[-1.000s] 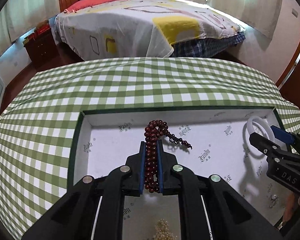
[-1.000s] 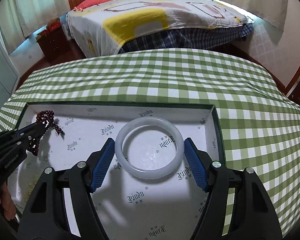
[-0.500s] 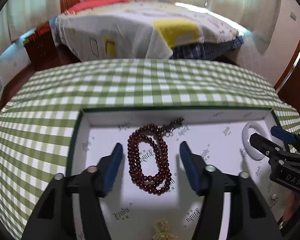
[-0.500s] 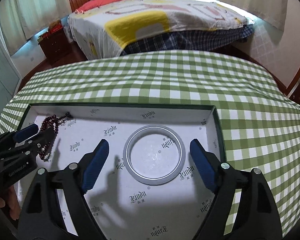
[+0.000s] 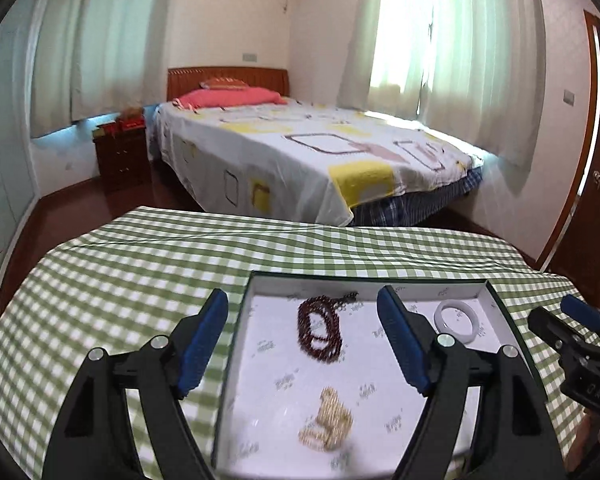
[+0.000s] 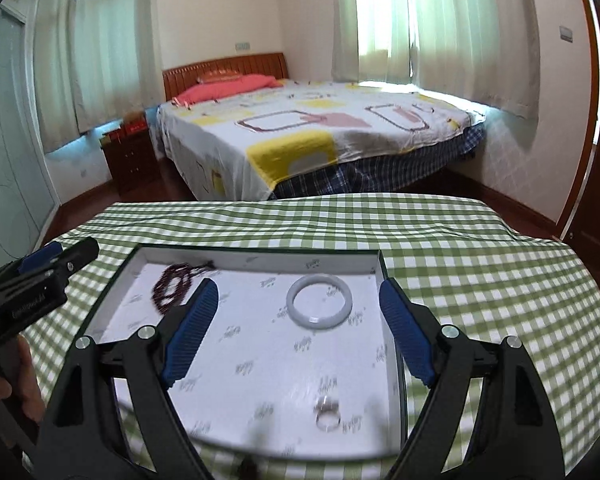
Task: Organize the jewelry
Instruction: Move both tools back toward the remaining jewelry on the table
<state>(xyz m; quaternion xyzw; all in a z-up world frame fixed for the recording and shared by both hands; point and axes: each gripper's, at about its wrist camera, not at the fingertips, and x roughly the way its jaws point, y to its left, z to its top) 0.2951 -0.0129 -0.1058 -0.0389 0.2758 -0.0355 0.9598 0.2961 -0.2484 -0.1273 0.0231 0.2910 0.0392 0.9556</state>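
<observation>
The left gripper [image 5: 302, 336] is hanging over the near left edge of the box [image 5: 364, 282], its jaws having just been opening, nothing between them. The dark red bead strand [image 5: 319, 334] is lying loose on the box floor beyond its fingertips, its long axis running away from the gripper, tail toward the far wall. The right gripper [image 6: 298, 320] is standing released too, jaws spread, the white bangle [image 6: 319, 306] lying flat beyond them, untouched. Counted in the box: one bead strand, one bangle, one pale pearl heap [image 5: 329, 424], one small ring [image 6: 327, 416]. The box is sitting on the green checked tablecloth [image 6: 480, 264].
</observation>
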